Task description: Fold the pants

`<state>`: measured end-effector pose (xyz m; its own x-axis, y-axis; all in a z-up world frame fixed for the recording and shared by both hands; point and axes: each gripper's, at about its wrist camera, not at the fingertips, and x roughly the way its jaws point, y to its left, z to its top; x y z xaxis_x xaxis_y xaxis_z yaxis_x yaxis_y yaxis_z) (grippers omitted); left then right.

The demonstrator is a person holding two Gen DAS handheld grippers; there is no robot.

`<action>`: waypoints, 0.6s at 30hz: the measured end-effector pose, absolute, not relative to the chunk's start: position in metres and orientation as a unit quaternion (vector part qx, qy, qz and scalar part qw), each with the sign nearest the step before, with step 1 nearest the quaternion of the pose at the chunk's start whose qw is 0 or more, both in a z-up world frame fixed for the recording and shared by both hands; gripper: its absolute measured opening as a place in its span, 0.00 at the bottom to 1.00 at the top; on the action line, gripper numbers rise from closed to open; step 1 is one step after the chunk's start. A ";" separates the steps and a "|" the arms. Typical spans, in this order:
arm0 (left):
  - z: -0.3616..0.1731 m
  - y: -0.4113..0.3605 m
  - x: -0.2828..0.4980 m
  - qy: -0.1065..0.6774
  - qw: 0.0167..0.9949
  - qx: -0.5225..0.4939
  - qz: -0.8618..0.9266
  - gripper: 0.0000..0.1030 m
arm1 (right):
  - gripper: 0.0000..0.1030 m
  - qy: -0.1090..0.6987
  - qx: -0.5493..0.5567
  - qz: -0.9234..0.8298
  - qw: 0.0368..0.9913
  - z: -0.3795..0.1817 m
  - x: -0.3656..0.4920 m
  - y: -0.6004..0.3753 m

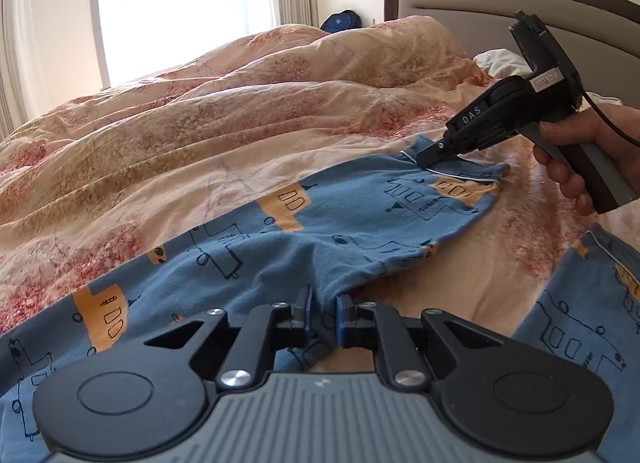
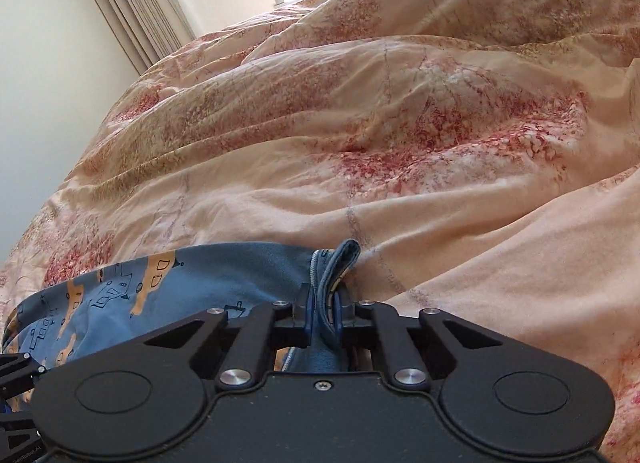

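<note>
while both grips hold: pants (image 1: 360, 199) lie spread on the bed's quilt (image 1: 200, 111), long axis from 7 to 2 o'clock in the left wrist view
left gripper (image 1: 324, 315): narrow, pinching a bunched fold of blue cloth mid-garment
right gripper (image 1: 430, 157): narrow, clamped on the piped end at 2 o'clock; right wrist view shows the hem squeezed between its pads
nearer hand: left is on the middle, right on the far end
containers: none seen
next, judged: carry the 2 o'clock end toward 7

Soft matt printed cloth pants (image 1: 360, 199), crumpled matt cotton duvet (image 1: 200, 103), matt black plastic tongs (image 1: 323, 317)
</note>
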<state>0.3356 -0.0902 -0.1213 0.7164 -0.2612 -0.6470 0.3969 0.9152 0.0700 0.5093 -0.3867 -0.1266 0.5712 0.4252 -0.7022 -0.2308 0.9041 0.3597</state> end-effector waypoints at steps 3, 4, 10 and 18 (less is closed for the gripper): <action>-0.112 -0.103 0.322 0.319 0.915 0.119 -0.216 0.09 | 0.04 0.401 0.132 0.190 0.886 -0.109 0.508 -0.400; -0.110 -0.107 0.320 0.318 0.911 0.124 -0.231 0.09 | 0.04 0.392 0.137 0.188 0.890 -0.100 0.508 -0.406; -0.131 -0.133 0.329 0.354 0.891 0.148 -0.241 0.09 | 0.20 0.422 0.087 0.123 0.894 -0.089 0.519 -0.413; -0.132 -0.087 0.301 0.371 0.897 0.117 -0.211 0.50 | 0.61 0.424 0.049 0.158 0.891 -0.098 0.472 -0.424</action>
<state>0.3014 -0.0868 -0.1316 0.6366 -0.2915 -0.7140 0.4643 0.8841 0.0531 0.4715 -0.4243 -0.0984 0.5910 0.3226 -0.7393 -0.2390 0.9454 0.2215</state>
